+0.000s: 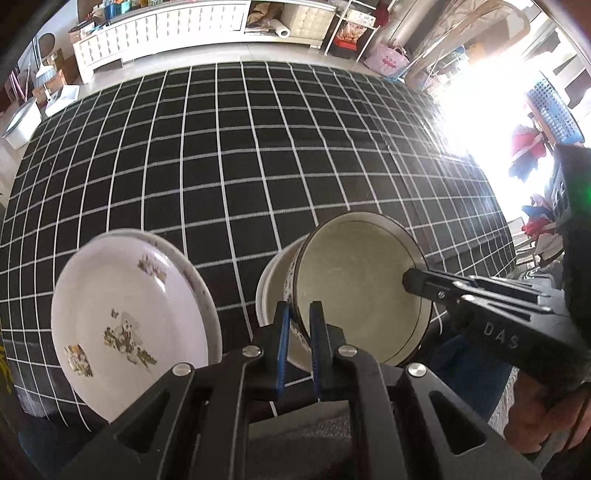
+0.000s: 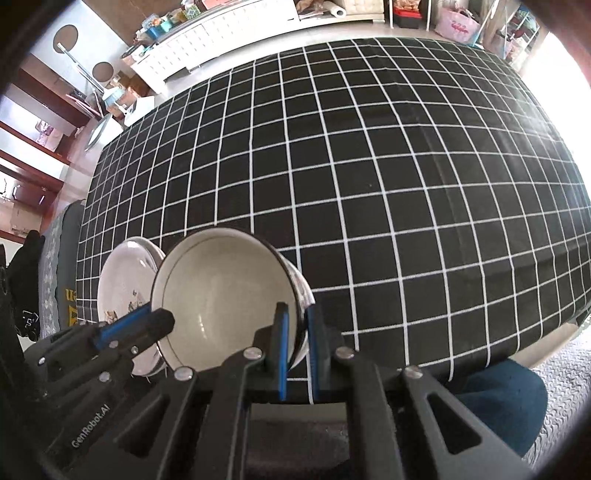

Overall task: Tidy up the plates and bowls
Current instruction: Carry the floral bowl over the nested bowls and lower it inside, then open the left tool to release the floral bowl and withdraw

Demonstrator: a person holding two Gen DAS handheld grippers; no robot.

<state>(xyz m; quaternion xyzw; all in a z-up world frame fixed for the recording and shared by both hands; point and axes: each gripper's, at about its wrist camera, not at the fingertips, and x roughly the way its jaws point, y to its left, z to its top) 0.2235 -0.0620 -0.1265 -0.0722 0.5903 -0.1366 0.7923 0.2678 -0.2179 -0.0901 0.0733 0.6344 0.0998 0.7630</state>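
Note:
A cream bowl with a dark rim point(image 1: 360, 280) point(image 2: 221, 295) is tilted above a second white bowl point(image 1: 271, 280) near the front edge of the table. My left gripper point(image 1: 298, 325) is shut on the cream bowl's near rim. My right gripper point(image 2: 296, 328) is shut on the bowl's right rim; it also shows in the left wrist view point(image 1: 421, 286). The left gripper shows in the right wrist view point(image 2: 155, 325). A stack of white plates with a bear print point(image 1: 125, 321) point(image 2: 125, 280) lies to the left of the bowls.
A black tablecloth with a white grid point(image 1: 258, 166) point(image 2: 369, 166) covers the table. A white cabinet point(image 1: 159, 33) stands beyond the far edge. A blue basket point(image 1: 554, 110) is at the right, in bright glare.

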